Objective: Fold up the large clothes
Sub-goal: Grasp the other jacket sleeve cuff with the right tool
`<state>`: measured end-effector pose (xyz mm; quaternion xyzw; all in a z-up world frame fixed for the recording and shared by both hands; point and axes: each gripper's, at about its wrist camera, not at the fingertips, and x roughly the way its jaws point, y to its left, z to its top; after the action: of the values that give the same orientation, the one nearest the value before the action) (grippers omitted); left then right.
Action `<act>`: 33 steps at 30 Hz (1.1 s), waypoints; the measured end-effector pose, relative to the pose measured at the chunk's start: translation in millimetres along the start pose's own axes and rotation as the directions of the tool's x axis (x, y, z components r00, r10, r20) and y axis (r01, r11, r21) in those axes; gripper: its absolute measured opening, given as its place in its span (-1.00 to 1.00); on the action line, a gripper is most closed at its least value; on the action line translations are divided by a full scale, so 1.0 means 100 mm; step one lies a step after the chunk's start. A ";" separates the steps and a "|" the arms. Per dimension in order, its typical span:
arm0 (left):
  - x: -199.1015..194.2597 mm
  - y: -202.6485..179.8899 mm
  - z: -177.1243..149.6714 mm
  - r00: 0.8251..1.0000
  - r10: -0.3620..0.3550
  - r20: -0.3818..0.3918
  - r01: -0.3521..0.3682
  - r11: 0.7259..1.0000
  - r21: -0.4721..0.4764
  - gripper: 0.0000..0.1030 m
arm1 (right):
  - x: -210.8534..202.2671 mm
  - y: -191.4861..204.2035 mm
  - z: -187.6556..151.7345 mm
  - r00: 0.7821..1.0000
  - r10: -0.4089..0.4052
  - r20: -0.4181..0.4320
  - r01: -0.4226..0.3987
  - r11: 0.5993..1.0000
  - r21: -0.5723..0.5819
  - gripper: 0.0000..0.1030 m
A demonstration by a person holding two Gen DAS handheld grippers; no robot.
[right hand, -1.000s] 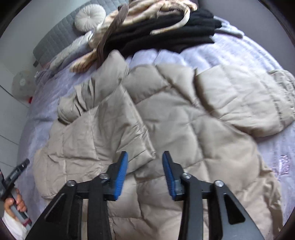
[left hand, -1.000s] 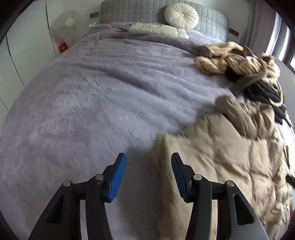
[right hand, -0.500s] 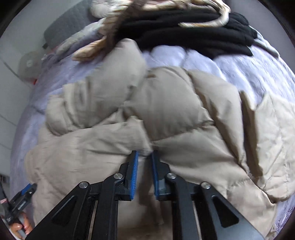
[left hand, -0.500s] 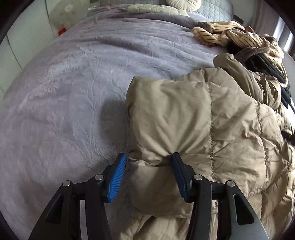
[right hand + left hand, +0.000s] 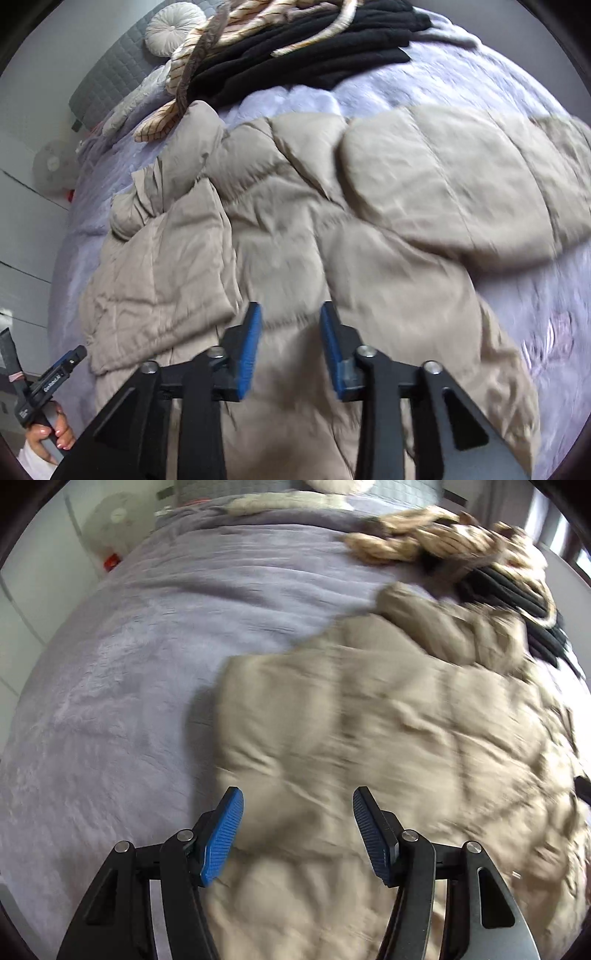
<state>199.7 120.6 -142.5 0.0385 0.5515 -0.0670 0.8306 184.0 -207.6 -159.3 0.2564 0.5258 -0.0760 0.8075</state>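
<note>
A beige quilted puffer coat (image 5: 388, 731) lies spread on the lavender bed cover (image 5: 129, 664). In the right wrist view the coat (image 5: 332, 229) has its left panel folded over the body and a sleeve lying out to the right. My left gripper (image 5: 295, 827) is open and empty, just above the coat's left edge. My right gripper (image 5: 290, 339) is open and empty, above the coat's middle lower part. The left gripper also shows at the lower left of the right wrist view (image 5: 48, 380), held in a hand.
A pile of black and striped tan clothes (image 5: 295, 48) lies beyond the coat towards the headboard. A round cushion (image 5: 173, 26) and a grey quilted headboard (image 5: 107, 81) are at the bed's far end. A fan (image 5: 110, 528) stands by the white wall.
My right gripper, nearly shut over a coat fold half a second ago, has opened and pulled back. My left gripper has lifted off the folded panel, which now lies flat. Both views are motion-blurred.
</note>
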 end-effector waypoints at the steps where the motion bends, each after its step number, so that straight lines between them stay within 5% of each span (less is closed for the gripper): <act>1: -0.03 -0.13 -0.04 1.000 -0.019 -0.012 0.019 1.000 0.011 0.25 | -0.03 -0.04 -0.06 1.000 0.010 -0.006 -0.010 1.000 0.013 -0.20; 2: -0.04 -0.24 -0.07 0.999 -0.033 -0.026 0.033 0.999 0.020 0.56 | -0.08 -0.09 -0.12 1.000 0.020 -0.014 -0.019 1.000 0.024 -0.19; 4: -0.08 -0.50 -0.16 0.996 -0.070 -0.048 0.072 0.997 0.035 0.83 | -0.13 -0.16 -0.20 0.999 0.026 -0.022 -0.025 0.999 0.035 -0.01; 12: -0.11 -1.52 -0.43 0.977 -0.156 -0.146 0.174 0.977 0.121 0.84 | -0.40 -0.70 -0.24 0.999 0.051 -0.008 -0.049 0.991 0.127 0.48; 13: -0.12 -1.66 -0.45 0.976 -0.160 -0.150 0.182 0.973 0.141 0.96 | -0.44 -0.79 -0.23 0.999 0.052 -0.001 -0.052 0.989 0.141 0.54; 21: -0.17 -2.38 -0.51 0.972 -0.171 -0.163 0.204 0.956 0.209 1.00 | -0.63 -1.39 -0.19 0.997 0.050 0.056 -0.062 0.968 0.242 0.72; 23: -0.17 -2.50 -0.50 0.975 -0.147 -0.167 0.180 0.963 0.202 1.00 | -0.67 -1.52 -0.17 0.996 0.040 0.078 -0.060 0.963 0.262 0.99; 33: -0.08 -2.74 -0.49 0.977 -0.092 -0.191 0.126 0.977 0.173 1.00 | -0.79 -2.34 0.06 0.991 0.057 0.121 -0.103 0.905 0.413 1.00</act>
<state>109.3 -142.8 -151.1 0.0908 0.6179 -0.1596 0.7645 62.6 -422.1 -165.5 0.4404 0.4426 -0.1674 0.7630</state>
